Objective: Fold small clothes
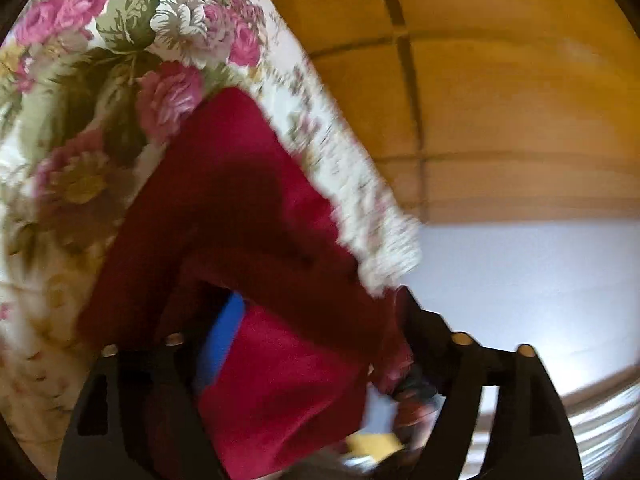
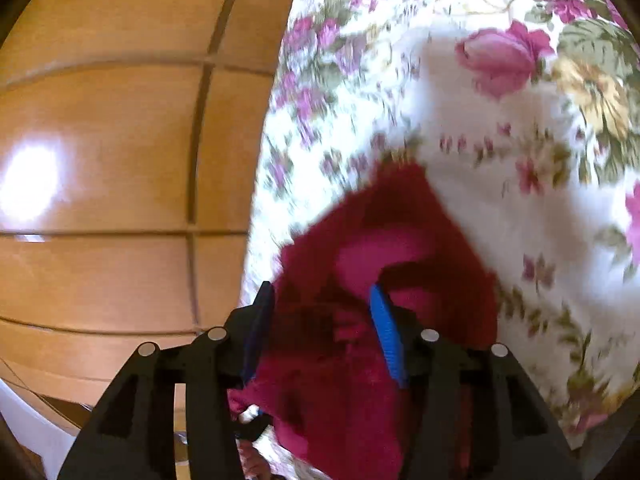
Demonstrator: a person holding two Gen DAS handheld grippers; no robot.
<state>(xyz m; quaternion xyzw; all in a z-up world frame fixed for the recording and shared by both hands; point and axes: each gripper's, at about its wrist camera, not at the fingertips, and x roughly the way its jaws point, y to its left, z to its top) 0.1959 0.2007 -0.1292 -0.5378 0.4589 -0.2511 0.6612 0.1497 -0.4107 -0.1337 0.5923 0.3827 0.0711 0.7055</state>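
- Left gripper [image 1: 316, 328] is sitting in the lower part of the left wrist view, jaws standing apart with red cloth [image 1: 248, 208] bunched between them; whether they are actually clamping it cannot be told, since cloth is covering most of the gap.
- One blue pad [image 1: 226, 332] of the left gripper is showing beside the cloth; the other is hidden.
- Right gripper [image 2: 320, 332] is reaching into the same cloth [image 2: 380, 240], jaws spread wide, both blue pads [image 2: 386, 332] showing, fabric lying between them but not pinched.
- Cloth is lying on the floral cover [image 1: 80, 80], close to its fringed edge [image 1: 360, 200]; part of it is draping down toward both grippers.
- In the right wrist view the cloth is crumpled, folds overlapping, on the floral cover [image 2: 480, 140] near its left border.
- Wood panels [image 1: 520, 80] with dark grooves are showing beyond the cover's edge in both views; a bright glare is sitting on the panel [image 2: 100, 120] in the right wrist view.
- Pale surface [image 1: 540, 280] is showing below the panels in the left wrist view.
- Both frames are motion-blurred; fine detail of the cloth cannot be made out.
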